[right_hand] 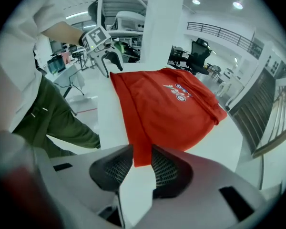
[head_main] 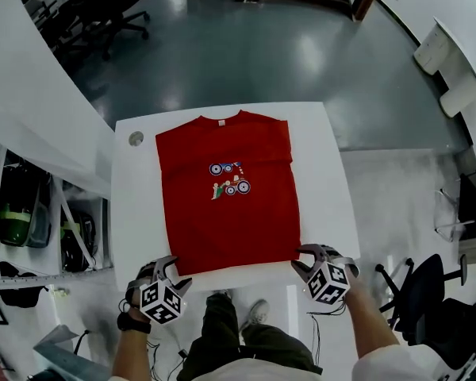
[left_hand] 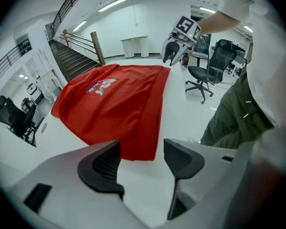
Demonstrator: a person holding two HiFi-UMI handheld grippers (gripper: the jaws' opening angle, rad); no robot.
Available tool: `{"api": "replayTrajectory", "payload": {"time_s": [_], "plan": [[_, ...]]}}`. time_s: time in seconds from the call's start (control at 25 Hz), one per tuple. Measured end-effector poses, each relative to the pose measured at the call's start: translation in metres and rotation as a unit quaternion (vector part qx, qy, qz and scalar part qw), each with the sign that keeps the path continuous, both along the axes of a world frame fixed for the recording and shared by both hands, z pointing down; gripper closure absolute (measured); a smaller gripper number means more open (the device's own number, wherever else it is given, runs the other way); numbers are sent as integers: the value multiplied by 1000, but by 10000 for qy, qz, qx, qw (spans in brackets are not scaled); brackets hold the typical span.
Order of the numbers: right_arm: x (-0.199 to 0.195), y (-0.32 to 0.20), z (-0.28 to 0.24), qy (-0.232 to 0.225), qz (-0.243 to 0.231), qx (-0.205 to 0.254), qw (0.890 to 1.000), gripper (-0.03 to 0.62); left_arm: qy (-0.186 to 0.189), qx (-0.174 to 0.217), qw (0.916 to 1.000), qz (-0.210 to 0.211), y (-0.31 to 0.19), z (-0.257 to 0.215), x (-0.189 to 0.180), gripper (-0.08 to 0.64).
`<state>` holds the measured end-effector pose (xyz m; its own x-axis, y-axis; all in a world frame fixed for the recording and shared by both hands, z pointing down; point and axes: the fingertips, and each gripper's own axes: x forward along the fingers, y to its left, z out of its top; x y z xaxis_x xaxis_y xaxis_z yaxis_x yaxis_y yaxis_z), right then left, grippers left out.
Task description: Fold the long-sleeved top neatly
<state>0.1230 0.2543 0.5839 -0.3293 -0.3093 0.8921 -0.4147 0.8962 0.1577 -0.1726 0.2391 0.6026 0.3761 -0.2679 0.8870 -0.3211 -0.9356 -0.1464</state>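
Overhead, two low views, shared top (head_main: 226, 205)

Two claws are seen at the near edge of the desk (head_main: 325, 173). The left claw (head_main: 168, 271) and the right claw (head_main: 303, 260) are each built of a light grey shell. Each is fitted with black ribbed pads (left_hand: 104, 164) and topped by a white cube (head_main: 160, 302) printed with black square markers. Thin dark cables (head_main: 152, 344) are trailed from them on the side away from the desk. A black band (head_main: 129, 321) is worn on the left wrist. A white shirt (head_main: 381, 362) with short sleeves is worn, together with olive-green trousers (head_main: 222, 324). A pale shoe (head_main: 257, 314) is seen on the floor just off the desk's near edge.
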Motion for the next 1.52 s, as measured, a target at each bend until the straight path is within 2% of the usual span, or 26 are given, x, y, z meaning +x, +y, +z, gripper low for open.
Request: {"api": "replayTrajectory", "payload": {"time_s": [0.16,0.36,0.52,0.68,0.72,0.76,0.92,1.12,1.52], "plan": [[4,13,14,215,-221,185,9994,460,-343,182,9990,212,17,10,1,273],[3,3,22,455,-291,650,9964,453,-349,321,9986,212,16,10,0,281],[1,2,31,559,-453,555,9959,454,-404,425,9980,226,9,11,0,390],[-1,5,36,671,-764,662,9926,471,-506,526,9966,381,11,16,1,465],[-1,5,37,655,-798,711,9921,479,-470,560,9968,335,11,16,0,479],[0,6,37,621,-792,756,9921,530,-427,588,9970,271,11,16,-1,525],[5,7,32,467,-639,789,9937,560,-323,583,9977,118,10,13,-4,531],[10,17,18,255,-574,620,9961,568,-269,567,9980,54,17,9,-10,532],[21,62,-14,-102,-500,113,9986,572,-24,62,10000,-7,73,-9,-14,534]]}}
